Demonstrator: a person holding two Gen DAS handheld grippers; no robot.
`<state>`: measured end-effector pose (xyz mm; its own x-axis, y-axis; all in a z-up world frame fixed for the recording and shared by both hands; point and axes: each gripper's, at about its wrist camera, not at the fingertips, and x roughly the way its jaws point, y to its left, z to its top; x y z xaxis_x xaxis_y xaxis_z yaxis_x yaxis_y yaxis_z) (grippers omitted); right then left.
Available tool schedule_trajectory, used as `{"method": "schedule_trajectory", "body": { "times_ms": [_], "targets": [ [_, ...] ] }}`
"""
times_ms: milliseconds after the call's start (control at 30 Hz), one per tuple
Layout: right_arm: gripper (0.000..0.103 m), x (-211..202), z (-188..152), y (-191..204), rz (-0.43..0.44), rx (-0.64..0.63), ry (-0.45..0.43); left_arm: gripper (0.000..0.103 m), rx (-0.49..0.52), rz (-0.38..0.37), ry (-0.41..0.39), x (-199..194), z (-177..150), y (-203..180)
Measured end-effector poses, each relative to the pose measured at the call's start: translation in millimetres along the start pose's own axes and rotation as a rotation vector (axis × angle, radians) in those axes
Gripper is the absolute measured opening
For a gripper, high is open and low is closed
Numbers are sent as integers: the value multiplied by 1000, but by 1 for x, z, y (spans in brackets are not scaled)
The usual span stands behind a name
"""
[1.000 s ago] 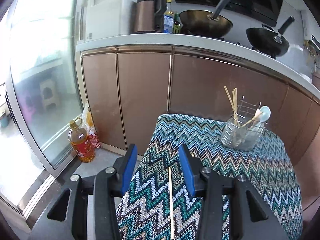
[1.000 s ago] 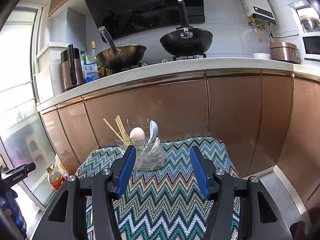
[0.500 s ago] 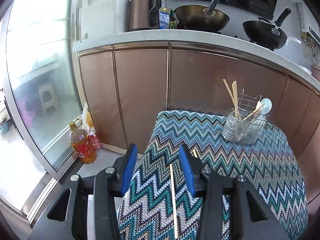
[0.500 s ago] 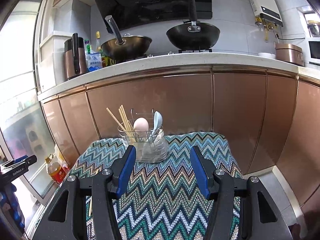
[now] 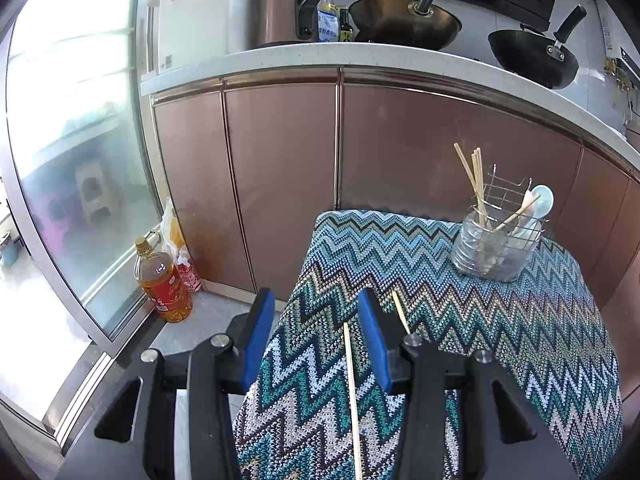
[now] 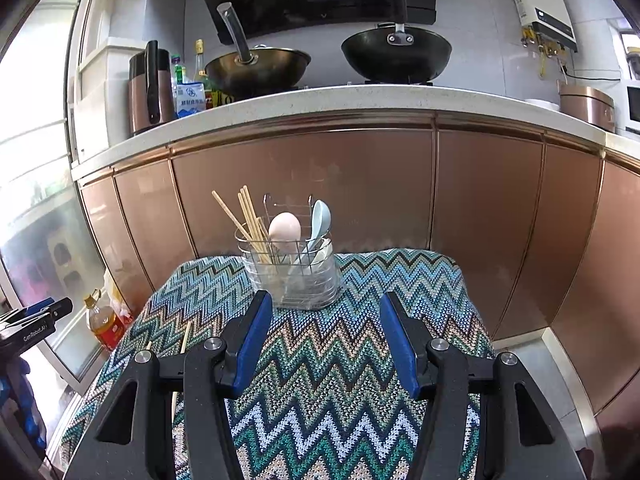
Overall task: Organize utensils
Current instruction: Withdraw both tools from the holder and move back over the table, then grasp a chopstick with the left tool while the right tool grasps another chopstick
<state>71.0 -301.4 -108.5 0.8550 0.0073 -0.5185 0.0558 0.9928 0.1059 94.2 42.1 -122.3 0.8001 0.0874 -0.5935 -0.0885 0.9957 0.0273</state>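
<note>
A wire utensil holder point(image 6: 292, 276) stands at the far side of the zigzag-cloth table point(image 6: 352, 360). It holds several chopsticks point(image 6: 250, 220), a pale spoon point(image 6: 320, 220) and a beige spoon point(image 6: 285, 230). The holder also shows in the left wrist view point(image 5: 496, 248). Two loose chopsticks lie on the cloth: one point(image 5: 352, 392) between my left gripper's open fingers, another point(image 5: 401, 312) just right of them. My left gripper point(image 5: 316, 340) is open and empty above the table's left edge. My right gripper point(image 6: 326, 340) is open and empty, in front of the holder.
A copper-fronted kitchen counter point(image 6: 360, 100) runs behind the table with two woks point(image 6: 396, 52), a kettle point(image 6: 150, 88) and bottles. An oil bottle point(image 5: 162, 284) stands on the floor by the glass door at left.
Both grippers have drawn back and risen slightly; the holder looks a little farther. The chopsticks on the cloth have not moved. Both grippers stay open.
</note>
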Motion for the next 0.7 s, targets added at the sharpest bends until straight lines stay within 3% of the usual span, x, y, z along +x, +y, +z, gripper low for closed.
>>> {"method": "schedule_trajectory", "body": {
  "times_ms": [700],
  "targets": [
    [54,42,-14,11,35,-36,110,41,-13,-7,127,50,-9,16]
  ]
}}
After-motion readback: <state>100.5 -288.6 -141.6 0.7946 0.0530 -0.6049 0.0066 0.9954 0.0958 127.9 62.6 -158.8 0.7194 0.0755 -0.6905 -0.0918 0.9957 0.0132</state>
